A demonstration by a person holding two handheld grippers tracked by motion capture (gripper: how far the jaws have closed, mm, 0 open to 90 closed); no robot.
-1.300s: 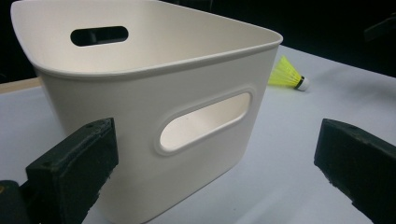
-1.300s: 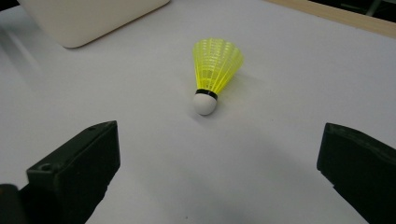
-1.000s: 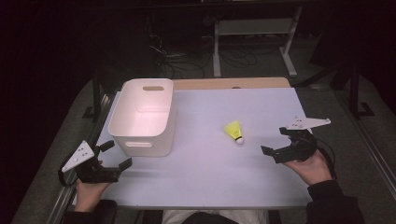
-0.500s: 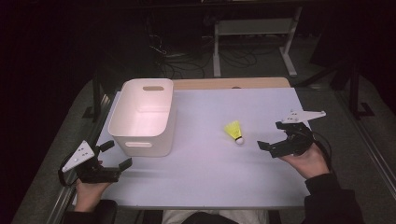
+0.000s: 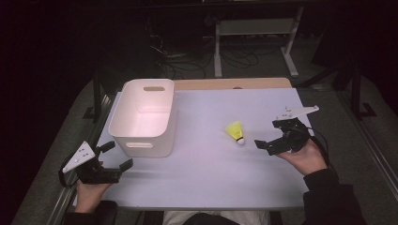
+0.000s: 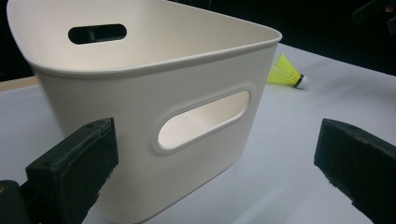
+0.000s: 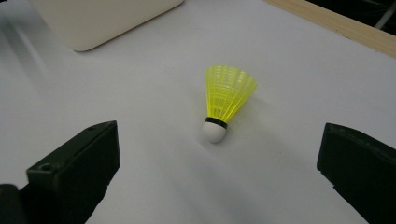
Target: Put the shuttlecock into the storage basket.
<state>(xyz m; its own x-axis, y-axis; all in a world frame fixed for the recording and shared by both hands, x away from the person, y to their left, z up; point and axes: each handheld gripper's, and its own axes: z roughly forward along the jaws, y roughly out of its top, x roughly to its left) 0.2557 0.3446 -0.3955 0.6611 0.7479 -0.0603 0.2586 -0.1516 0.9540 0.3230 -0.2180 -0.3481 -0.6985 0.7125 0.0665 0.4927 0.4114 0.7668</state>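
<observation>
The white rounded plastic bin [image 5: 143,117] with cut-out handles stands empty on the pale table [image 5: 206,178], probably waiting to receive the small yellow shuttlecock [image 5: 235,132], which lies on its side well to its right. The right gripper [image 5: 272,137] sits just beside that shuttlecock with jaws wide, lined up to straddle it, while the left gripper [image 5: 115,157] rests near the bin's front corner, jaws wide too and holding nothing.
</observation>
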